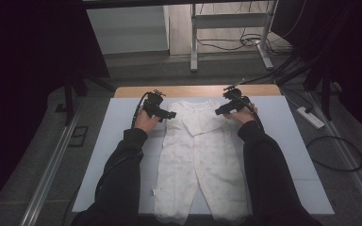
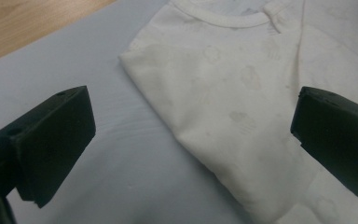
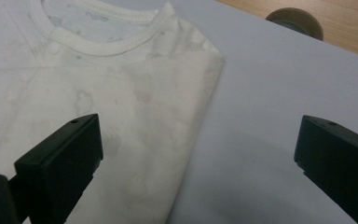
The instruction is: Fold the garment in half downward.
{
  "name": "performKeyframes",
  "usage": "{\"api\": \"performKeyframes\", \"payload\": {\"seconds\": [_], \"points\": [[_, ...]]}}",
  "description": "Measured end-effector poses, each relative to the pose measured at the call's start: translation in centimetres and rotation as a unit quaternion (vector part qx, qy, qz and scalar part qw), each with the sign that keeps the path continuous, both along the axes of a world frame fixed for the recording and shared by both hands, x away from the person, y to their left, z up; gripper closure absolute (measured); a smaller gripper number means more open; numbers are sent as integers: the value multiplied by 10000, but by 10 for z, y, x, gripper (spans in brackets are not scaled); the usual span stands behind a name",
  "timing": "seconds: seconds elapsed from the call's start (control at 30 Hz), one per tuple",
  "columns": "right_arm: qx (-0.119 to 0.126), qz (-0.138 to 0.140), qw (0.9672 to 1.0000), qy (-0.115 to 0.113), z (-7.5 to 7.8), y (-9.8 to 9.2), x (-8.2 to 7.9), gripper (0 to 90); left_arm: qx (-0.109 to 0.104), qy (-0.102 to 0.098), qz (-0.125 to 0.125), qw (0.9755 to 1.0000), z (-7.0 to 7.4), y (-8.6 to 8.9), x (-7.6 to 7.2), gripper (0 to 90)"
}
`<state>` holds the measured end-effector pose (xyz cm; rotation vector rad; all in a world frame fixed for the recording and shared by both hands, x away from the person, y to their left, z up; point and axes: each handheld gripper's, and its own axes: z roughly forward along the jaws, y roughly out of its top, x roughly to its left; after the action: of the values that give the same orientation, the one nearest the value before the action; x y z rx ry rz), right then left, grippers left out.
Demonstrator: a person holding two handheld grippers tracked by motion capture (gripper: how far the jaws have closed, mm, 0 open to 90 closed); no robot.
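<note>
Left gripper (image 1: 169, 114): jaws spread wide, holding nothing; poised over the left shoulder edge of the baby romper (image 1: 199, 155), one jaw above the mat, the other above the fabric.
Right gripper (image 1: 220, 111): jaws likewise spread wide and holding nothing; straddling the romper's right shoulder edge, one jaw over cloth, one over mat.
Left hand (image 1: 145, 121): forearm in a dark sleeve reaching forward from the near edge, gripper angled inward to the right.
Right hand (image 1: 244, 115): mirrored pose, gripper angled inward to the left.
Romper: laid flat and lengthwise at mid-mat, neckline far, legs near; sleeves folded inward across the chest.
Support: pale mat (image 1: 108, 136) on a wooden table (image 1: 136, 91).
Count: two grippers, one romper, one mat.
</note>
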<state>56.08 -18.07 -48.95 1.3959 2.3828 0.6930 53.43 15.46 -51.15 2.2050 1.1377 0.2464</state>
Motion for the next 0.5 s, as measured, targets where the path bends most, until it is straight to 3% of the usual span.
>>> {"api": "performKeyframes", "payload": {"seconds": [0.5], "points": [[-23, -320, 9995, 22, -12, -4, 12, 85, 252, 141, 321, 9991, -15, 3, 15, 0]]}}
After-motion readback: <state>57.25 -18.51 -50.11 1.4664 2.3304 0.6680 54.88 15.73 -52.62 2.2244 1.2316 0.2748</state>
